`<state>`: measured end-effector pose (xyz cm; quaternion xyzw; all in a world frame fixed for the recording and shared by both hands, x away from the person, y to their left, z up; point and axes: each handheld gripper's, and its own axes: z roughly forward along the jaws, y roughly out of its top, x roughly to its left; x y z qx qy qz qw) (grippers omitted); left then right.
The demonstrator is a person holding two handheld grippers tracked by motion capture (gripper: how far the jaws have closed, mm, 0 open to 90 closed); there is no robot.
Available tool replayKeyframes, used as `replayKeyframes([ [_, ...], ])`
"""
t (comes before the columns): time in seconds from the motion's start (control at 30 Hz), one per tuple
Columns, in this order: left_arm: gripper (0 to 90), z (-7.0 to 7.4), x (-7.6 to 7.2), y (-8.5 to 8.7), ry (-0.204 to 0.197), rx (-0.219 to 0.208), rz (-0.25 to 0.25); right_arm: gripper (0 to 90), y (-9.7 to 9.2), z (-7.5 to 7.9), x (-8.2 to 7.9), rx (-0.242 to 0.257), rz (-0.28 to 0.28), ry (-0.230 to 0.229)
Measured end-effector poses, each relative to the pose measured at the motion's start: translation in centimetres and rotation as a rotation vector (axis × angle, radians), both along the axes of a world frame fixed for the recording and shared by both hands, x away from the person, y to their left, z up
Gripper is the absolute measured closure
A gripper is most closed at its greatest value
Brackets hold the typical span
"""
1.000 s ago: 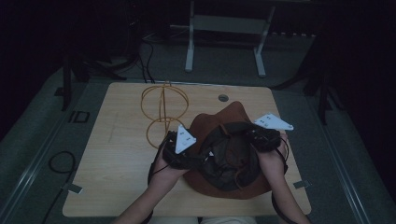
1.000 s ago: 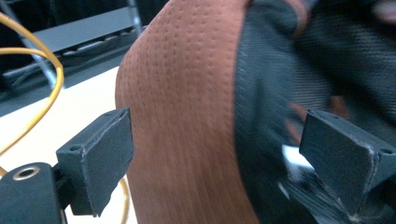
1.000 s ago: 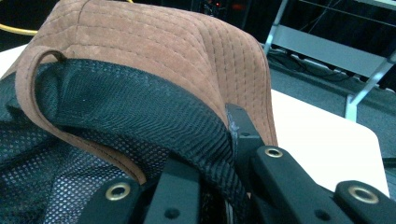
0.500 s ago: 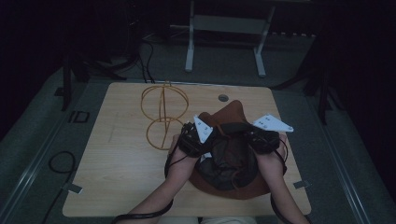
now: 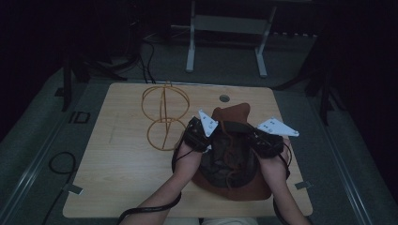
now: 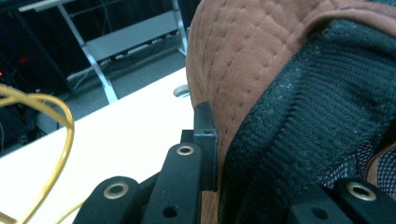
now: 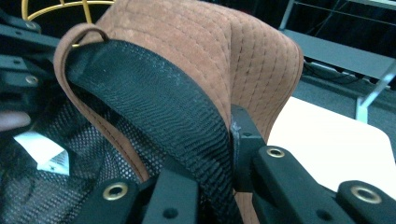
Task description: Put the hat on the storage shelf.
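Right now I am holding one brown suede hat (image 5: pixel 234 154) upside down at about five o'clock on the counter (image 5: pixel 117 178), nearest my edge, with both tools working its opening. My left tool (image 5: pixel 202 136) is clenched on the hat's rim at the nine o'clock side; in the left gripper view one jaw is pressing the brown outside while the black knit sweatband (image 6: pixel 308 116) is lying inside. My right tool (image 5: pixel 263 140) is grasping the rim at the three o'clock side, its jaws pinching suede and band together in the right gripper view, with black mesh lining and one small white label (image 7: pixel 44 151) lying inside the crown.

I judge I am spreading the hat open. To do it well I am keeping both grips on the stitched rim, not the mesh, and pulling evenly outward so neither side slips.

Farther off, at about eleven o'clock, one yellow wire stand (image 5: pixel 164 117) is sitting clear of the hat, and one small round grommet (image 5: pixel 224 98) is set in the counter at twelve o'clock. I count two tools, one hat, one stand.
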<state>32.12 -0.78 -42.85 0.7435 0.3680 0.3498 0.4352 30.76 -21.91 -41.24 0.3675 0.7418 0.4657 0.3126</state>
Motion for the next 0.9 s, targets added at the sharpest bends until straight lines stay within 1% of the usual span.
replayKeyframes([
  [0.07,85.9,0.5,0.0,0.0,-0.014,-0.008,-0.005,79.2,-0.3,0.0,-0.2,0.013,0.002,0.002],
  [0.13,86.1,1.0,-0.1,0.0,-0.021,-0.021,-0.01,73.9,-0.7,0.0,-0.5,0.028,0.012,0.008],
  [0.2,86.3,1.3,-0.2,0.0,-0.032,-0.022,-0.017,64.9,-1.1,0.0,-1.0,0.038,0.027,0.006],
  [0.27,86.2,1.6,-0.4,0.2,-0.048,-0.016,-0.024,55.5,-1.6,0.0,-1.4,0.041,0.062,0.02],
  [0.3,86.3,1.7,-0.5,0.2,-0.055,-0.012,-0.022,53.2,-2.0,0.0,-1.7,0.05,0.083,0.032],
  [0.37,86.3,1.9,-0.6,0.5,-0.061,-0.023,-0.023,48.8,-2.6,0.0,-2.4,0.063,0.113,0.042],
  [0.43,86.3,2.0,-0.6,0.8,-0.064,-0.033,-0.019,45.3,-3.4,0.2,-3.3,0.094,0.155,0.05],
  [0.47,86.2,2.0,-0.7,1.0,-0.068,-0.038,-0.02,42.5,-3.8,0.3,-3.8,0.101,0.164,0.043],
  [0.5,86.2,2.0,-0.8,1.3,-0.081,-0.044,-0.031,42.2,-4.3,0.6,-4.3,0.107,0.173,0.037],
  [0.53,86.2,2.0,-1.0,1.4,-0.089,-0.042,-0.033,40.2,-4.8,0.8,-4.6,0.108,0.17,0.025],
  [0.6,86.2,2.1,-1.4,2.0,-0.103,-0.063,-0.072,38.5,-6.0,1.4,-5.1,0.116,0.146,0.0],
  [0.63,86.2,2.1,-1.4,2.0,-0.103,-0.063,-0.072,38.5,-6.0,1.4,-5.1,0.116,0.146,0.0],
  [0.67,86.2,2.2,-1.9,2.7,-0.125,-0.088,-0.113,38.3,-6.7,1.6,-5.2,0.117,0.13,-0.011],
  [0.7,86.2,2.2,-2.1,2.9,-0.13,-0.093,-0.128,37.6,-7.9,2.0,-5.1,0.116,0.105,-0.023],
  [0.73,86.2,2.3,-2.4,3.2,-0.145,-0.086,-0.136,37.7,-8.2,2.0,-5.0,0.117,0.101,-0.024],
  [0.77,86.1,2.3,-2.6,3.7,-0.151,-0.104,-0.172,38.7,-8.8,2.2,-4.9,0.112,0.077,-0.037],
  [0.8,86.1,2.4,-2.7,4.1,-0.166,-0.124,-0.215,40.0,-9.2,2.2,-4.7,0.103,0.071,-0.037],
  [0.83,86.1,2.5,-3.0,4.6,-0.191,-0.115,-0.234,41.4,-9.4,2.3,-4.6,0.098,0.07,-0.033],
  [0.87,86.1,2.6,-3.2,5.2,-0.202,-0.137,-0.296,41.7,-9.6,2.2,-4.3,0.087,0.062,-0.029],
  [0.9,86.1,2.6,-3.4,5.7,-0.215,-0.163,-0.348,42.5,-9.7,2.1,-4.0,0.086,0.076,-0.015],
])
